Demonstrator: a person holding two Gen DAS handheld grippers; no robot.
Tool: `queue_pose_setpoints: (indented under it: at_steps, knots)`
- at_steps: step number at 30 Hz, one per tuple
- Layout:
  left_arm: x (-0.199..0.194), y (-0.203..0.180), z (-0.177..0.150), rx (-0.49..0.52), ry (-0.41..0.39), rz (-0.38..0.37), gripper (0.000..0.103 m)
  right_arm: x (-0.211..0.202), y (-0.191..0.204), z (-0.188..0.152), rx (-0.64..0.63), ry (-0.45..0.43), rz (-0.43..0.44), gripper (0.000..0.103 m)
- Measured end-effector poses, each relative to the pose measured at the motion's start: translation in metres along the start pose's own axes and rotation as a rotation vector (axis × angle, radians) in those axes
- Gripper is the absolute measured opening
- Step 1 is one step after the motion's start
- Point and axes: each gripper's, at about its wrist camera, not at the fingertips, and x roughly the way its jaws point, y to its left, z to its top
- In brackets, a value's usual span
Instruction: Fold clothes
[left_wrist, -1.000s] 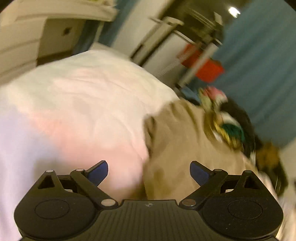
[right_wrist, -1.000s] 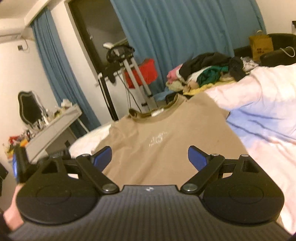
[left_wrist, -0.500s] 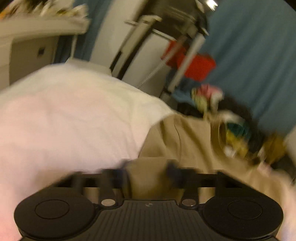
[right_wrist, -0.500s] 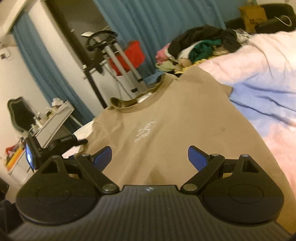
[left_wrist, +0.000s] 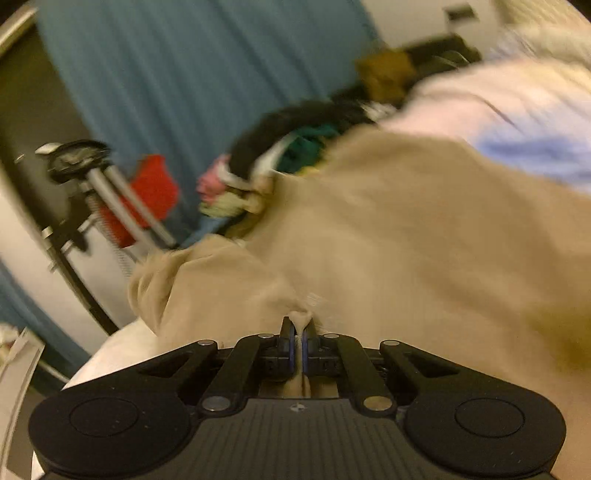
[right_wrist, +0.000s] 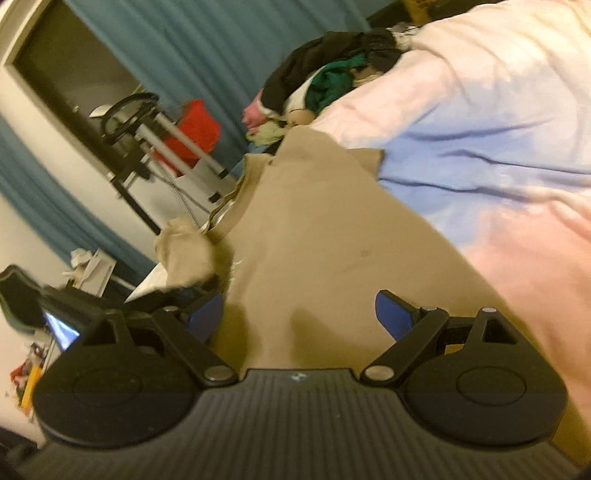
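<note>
A tan T-shirt (left_wrist: 406, 240) lies spread on the bed, its collar toward the far edge. My left gripper (left_wrist: 298, 332) pinches a small fold of its cloth between the blue pads; the jaws are opening a little with the cloth still pressed between them. In the right wrist view the shirt (right_wrist: 332, 240) fills the middle, and its left sleeve (right_wrist: 184, 254) is lifted and bunched where the left gripper holds it. My right gripper (right_wrist: 299, 314) hovers low over the shirt's body, open, with nothing between its fingers.
The bed cover (right_wrist: 480, 110) is pink and pale blue, to the right of the shirt. A pile of mixed clothes (right_wrist: 325, 81) lies beyond the collar. An exercise machine (right_wrist: 147, 122) with a red part stands by blue curtains (left_wrist: 184, 74); a cluttered dresser is at the left.
My left gripper went from open to shut on the shirt's cloth, then swept across with it while rolling. The right gripper dropped closer to the shirt and tilted.
</note>
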Motion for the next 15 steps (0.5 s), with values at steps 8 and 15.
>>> queue_pose_setpoints:
  at_steps: [8, 15]
  knots:
    - [-0.063, 0.064, -0.02, -0.324, -0.064, -0.191, 0.061, -0.002, -0.002, 0.002, 0.018, -0.005, 0.023, 0.09]
    - [-0.031, 0.155, -0.051, -0.842, 0.001, -0.099, 0.059, 0.0, -0.005, -0.001, 0.035, 0.002, 0.009, 0.09]
